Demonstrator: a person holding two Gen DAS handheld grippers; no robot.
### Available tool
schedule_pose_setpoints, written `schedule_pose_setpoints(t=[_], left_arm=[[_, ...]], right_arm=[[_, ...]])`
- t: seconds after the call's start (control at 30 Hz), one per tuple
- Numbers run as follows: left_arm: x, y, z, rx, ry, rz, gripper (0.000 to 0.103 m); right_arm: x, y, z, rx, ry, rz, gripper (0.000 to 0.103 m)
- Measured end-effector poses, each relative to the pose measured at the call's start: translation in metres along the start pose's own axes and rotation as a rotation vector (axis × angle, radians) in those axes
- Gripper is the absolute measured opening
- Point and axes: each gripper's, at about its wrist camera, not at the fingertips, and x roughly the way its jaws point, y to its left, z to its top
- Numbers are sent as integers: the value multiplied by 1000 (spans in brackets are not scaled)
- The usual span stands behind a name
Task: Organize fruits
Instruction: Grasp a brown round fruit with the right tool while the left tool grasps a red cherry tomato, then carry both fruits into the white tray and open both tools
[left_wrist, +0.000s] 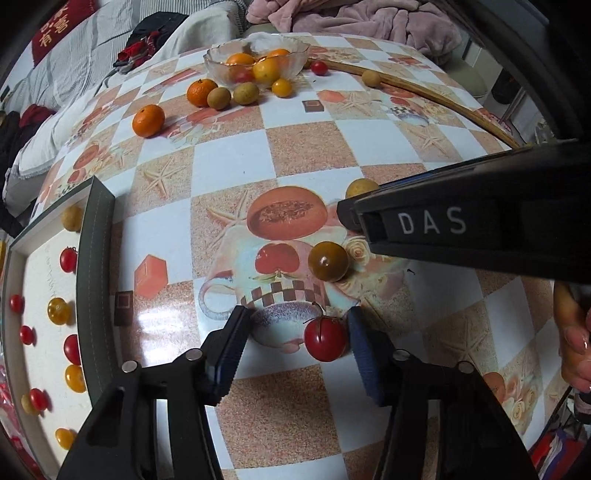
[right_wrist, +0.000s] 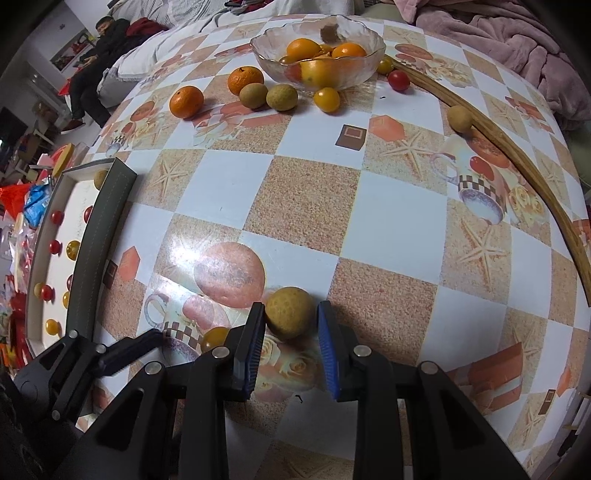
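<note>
With both grippers' fingers apart, the left gripper (left_wrist: 297, 341) straddled a red tomato (left_wrist: 325, 339) low in frame, and the right gripper (right_wrist: 290, 338) framed a longan (right_wrist: 290, 313), each needing gentle, centred closing.

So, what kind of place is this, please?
Probably a lived-in home room: a table with a printed checkered tablecloth, a glass fruit bowl, and a pink blanket heaped on soft furniture behind it.
</note>
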Motion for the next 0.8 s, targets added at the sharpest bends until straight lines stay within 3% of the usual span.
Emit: schedule_pose_setpoints(t=[0.07,0.17,0.33,0.8], left_arm=[[-2,3,1,0,-3,-18,32],[-3,16,3,-68,21,-85,23],[-6,33,-1,-170,49,-141,23],[-18,38,-6,-172,62,-143,23]], right_arm=[[-1,-3,-1,21,-4,10,30],[-3,-7,-5,55,-4,24,30],[-8,-15,-19,110,-2,44,30],[-21,-16,-44,181,9,65,30]])
